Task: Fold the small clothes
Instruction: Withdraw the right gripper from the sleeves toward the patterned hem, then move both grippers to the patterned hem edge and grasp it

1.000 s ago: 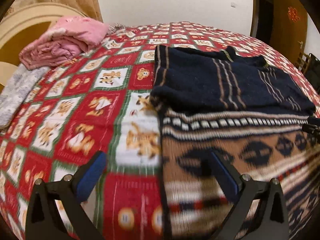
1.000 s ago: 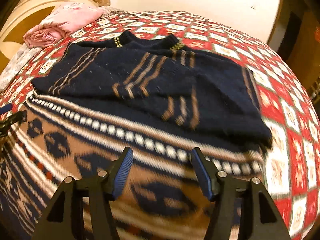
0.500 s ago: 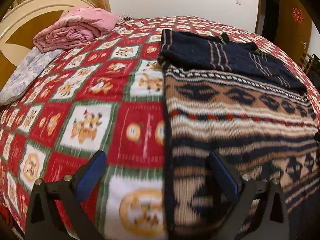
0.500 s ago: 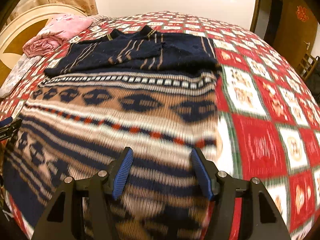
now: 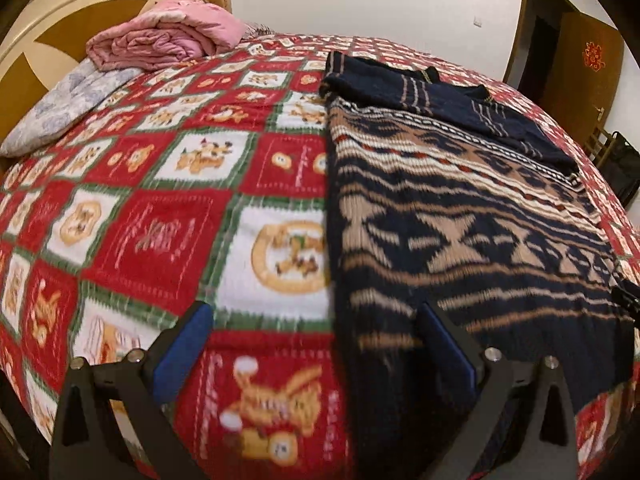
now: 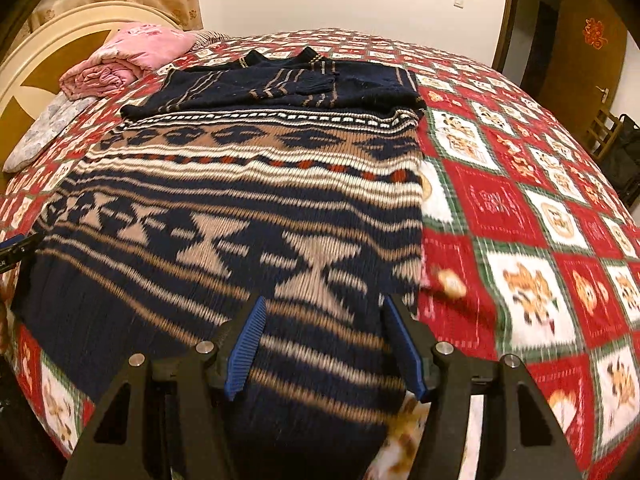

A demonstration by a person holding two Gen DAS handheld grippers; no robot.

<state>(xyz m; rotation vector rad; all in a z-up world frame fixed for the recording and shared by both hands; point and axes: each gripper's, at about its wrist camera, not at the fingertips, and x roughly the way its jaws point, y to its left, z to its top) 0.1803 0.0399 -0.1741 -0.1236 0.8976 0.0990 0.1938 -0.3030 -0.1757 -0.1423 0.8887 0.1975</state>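
Sweater lies spread flat on the bed, hem toward you and neck at the far end, with both sleeves already folded in across the dark upper part. You look to be between folds: the sleeves are done and the body has yet to be folded in half.

Your left hand-held gripper hovers over the near left corner of the hem, jaws wide apart and holding nothing; one finger is over the quilt, the other over the knit. Your right hand-held gripper hangs over the near right part of the hem, also spread and empty, with both fingers above the sweater just inside its right edge.

Judging from this, your next move calls for dropping each hand-held gripper onto its hem corner, pinching through both layers of the knit without catching the quilt, then lifting together and carrying the hem up to the neck. Keep the two hands level so the fold lands square; thick knit like this may sag between them.

Compared with a second ago, you have pulled both hands back from the sleeve area toward the hem, so far more of the patterned body shows now. The pink blanket by the headboard has not moved
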